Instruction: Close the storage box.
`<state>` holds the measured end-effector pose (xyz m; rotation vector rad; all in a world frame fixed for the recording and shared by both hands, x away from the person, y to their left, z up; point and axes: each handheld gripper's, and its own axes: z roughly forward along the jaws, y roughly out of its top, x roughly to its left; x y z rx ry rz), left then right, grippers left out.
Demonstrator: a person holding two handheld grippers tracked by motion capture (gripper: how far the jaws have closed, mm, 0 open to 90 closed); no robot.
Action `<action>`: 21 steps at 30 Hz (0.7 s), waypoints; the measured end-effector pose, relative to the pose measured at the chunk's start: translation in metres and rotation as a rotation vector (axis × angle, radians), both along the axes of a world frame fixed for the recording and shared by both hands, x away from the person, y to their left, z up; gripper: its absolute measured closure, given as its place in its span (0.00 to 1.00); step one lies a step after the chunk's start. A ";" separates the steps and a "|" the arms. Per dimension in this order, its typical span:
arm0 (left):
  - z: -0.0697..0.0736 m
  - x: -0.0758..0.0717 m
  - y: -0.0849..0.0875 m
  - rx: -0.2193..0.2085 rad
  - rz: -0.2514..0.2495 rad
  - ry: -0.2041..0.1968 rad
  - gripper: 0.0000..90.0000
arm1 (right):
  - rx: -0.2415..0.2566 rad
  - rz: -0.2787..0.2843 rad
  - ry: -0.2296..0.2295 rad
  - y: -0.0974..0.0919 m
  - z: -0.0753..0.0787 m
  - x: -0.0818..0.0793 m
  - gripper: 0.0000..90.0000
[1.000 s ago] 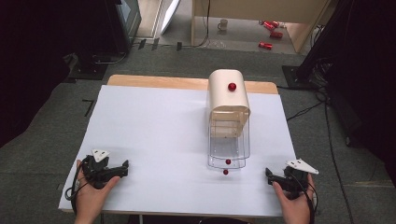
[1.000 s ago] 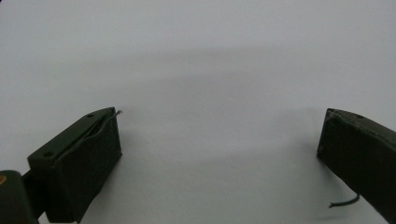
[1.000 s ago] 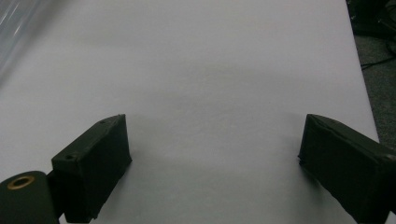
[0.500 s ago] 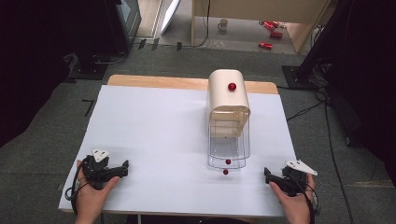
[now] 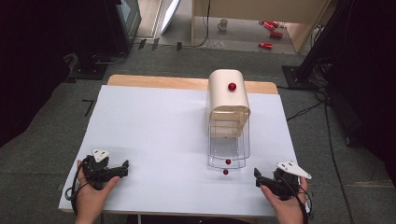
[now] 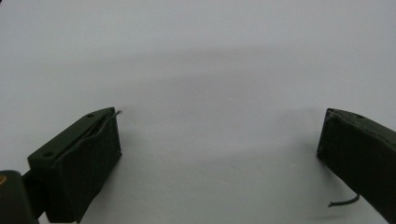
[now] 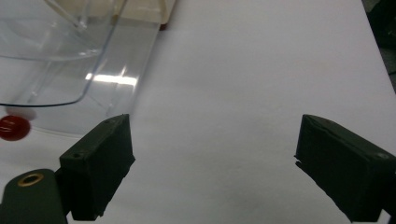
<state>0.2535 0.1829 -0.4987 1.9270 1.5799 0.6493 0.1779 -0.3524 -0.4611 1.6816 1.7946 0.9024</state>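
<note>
A cream box with a rounded top (image 5: 228, 95) stands right of the table's middle, with a red knob (image 5: 232, 86) on its top. Clear plastic drawers (image 5: 227, 148) stick out of its front toward me, each ending in a small red knob (image 5: 225, 172). My left gripper (image 5: 124, 168) rests open on the white table at the near left, nothing between its jaws (image 6: 219, 154). My right gripper (image 5: 257, 178) is open at the near right, pointing left toward the drawers. In the right gripper view, the gripper (image 7: 212, 158) has the clear drawer edge (image 7: 70, 65) and a red knob (image 7: 13, 127) at upper left.
The white tabletop (image 5: 154, 130) has a wooden strip (image 5: 159, 81) along its far edge. Grey carpet surrounds the table, with cables (image 5: 308, 109) to the right and dark stands at the back. A cup (image 5: 223, 23) and red cans (image 5: 271, 33) lie on the floor far behind.
My right gripper has slid a little to the left, toward the drawer knobs. The left gripper has stayed where it was.
</note>
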 end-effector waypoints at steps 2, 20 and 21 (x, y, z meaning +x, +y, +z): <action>0.000 0.000 0.000 0.000 0.000 0.000 0.00 | 0.001 0.009 -0.009 0.005 0.004 -0.002 0.12; 0.000 0.000 0.000 -0.001 0.000 -0.001 0.00 | 0.019 0.110 -0.050 0.046 0.022 -0.013 0.14; 0.000 0.000 0.000 0.001 -0.001 0.000 0.00 | 0.028 0.118 -0.053 0.048 0.023 -0.014 0.14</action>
